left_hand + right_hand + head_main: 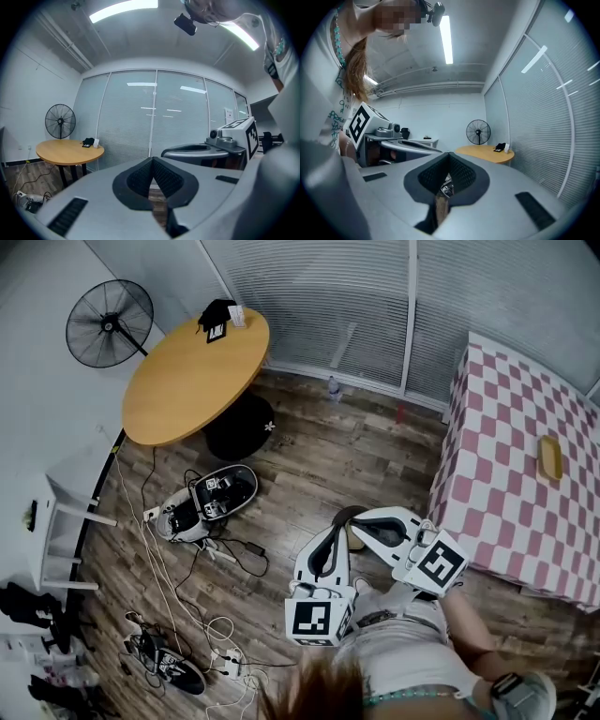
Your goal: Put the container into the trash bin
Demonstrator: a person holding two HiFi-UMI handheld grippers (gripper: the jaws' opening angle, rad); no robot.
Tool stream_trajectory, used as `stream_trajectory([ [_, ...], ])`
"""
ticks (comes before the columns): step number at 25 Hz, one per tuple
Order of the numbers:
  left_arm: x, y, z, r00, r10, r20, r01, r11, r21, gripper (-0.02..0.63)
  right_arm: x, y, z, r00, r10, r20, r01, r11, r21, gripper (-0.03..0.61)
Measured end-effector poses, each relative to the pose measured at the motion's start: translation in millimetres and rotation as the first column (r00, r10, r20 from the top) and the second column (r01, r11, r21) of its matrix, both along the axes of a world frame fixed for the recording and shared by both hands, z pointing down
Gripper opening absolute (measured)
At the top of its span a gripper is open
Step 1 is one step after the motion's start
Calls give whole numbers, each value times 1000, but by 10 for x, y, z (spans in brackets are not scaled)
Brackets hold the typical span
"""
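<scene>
A flat yellow object (550,457), which may be the container, lies on the pink-and-white checkered table (506,474) at the right. I cannot make out a trash bin for certain; a black round shape (240,426) sits under the round wooden table (192,376). My left gripper (328,532) and right gripper (361,521) are held side by side over the wooden floor, well left of the checkered table. The left gripper (152,159) has its jaws shut with nothing between them. The right gripper (449,154) is likewise shut and holds nothing.
A standing fan (109,322) is at the far left. An open case (214,495), shoes (164,662) and loose cables (178,596) lie on the floor to the left. A small bottle (333,388) stands by the blinds, and a white stool (56,531) is at the left wall.
</scene>
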State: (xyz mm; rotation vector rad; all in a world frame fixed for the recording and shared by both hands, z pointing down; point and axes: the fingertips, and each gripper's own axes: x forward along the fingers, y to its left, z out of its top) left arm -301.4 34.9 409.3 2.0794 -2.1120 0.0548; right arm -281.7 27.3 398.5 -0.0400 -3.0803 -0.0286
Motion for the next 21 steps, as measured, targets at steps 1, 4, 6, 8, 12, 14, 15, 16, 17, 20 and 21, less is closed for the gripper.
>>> stream_trajectory([
  [1, -2, 5, 1, 1000, -2, 0, 2, 1000, 0, 6, 1, 2, 4, 1000, -2, -2, 2, 1000, 1, -6],
  [4, -8, 9, 2, 1000, -2, 1, 2, 1000, 2, 6, 0, 3, 2, 1000, -3, -2, 3, 1000, 9, -6],
  [6, -16, 5, 1, 1000, -1, 1, 1, 1000, 1, 6, -10, -2, -8, 1000, -5, -1, 5, 1000, 13, -6],
  [8, -26, 0, 0, 1000, 0, 0, 0, 1000, -1, 6, -22, -9, -13, 1000, -5, -4, 5, 1000, 16, -6],
  [12, -23, -7, 1, 1000, -2, -1, 2, 1000, -1, 6, -18, -18, -24, 1000, 0, 0, 0, 1000, 16, -6],
  [14, -15, -5, 0, 1000, -2, -1, 2, 1000, -1, 6, -5, -15, -26, 1000, 1, -3, -1, 1000, 19, -6],
  [15, -14, 0, -2, 1000, -3, -1, 3, 1000, -1, 6, -2, -10, -29, 1000, 2, -4, -2, 1000, 19, -6],
  [16, -15, 7, -5, 1000, -3, 0, 3, 1000, 0, 6, -3, -3, -35, 1000, 1, -4, -1, 1000, 20, -6],
  [17, -18, 14, -7, 1000, -2, 1, 2, 1000, 1, 6, -6, 5, -42, 1000, 1, -3, -1, 1000, 21, -6],
  [20, -30, 30, -10, 1000, 0, 3, 0, 1000, 4, 6, -20, 19, -51, 1000, 2, -2, -2, 1000, 22, -6],
  [21, -35, 34, -10, 1000, 0, 3, 0, 1000, 5, 6, -25, 22, -53, 1000, 3, -2, -3, 1000, 23, -6],
])
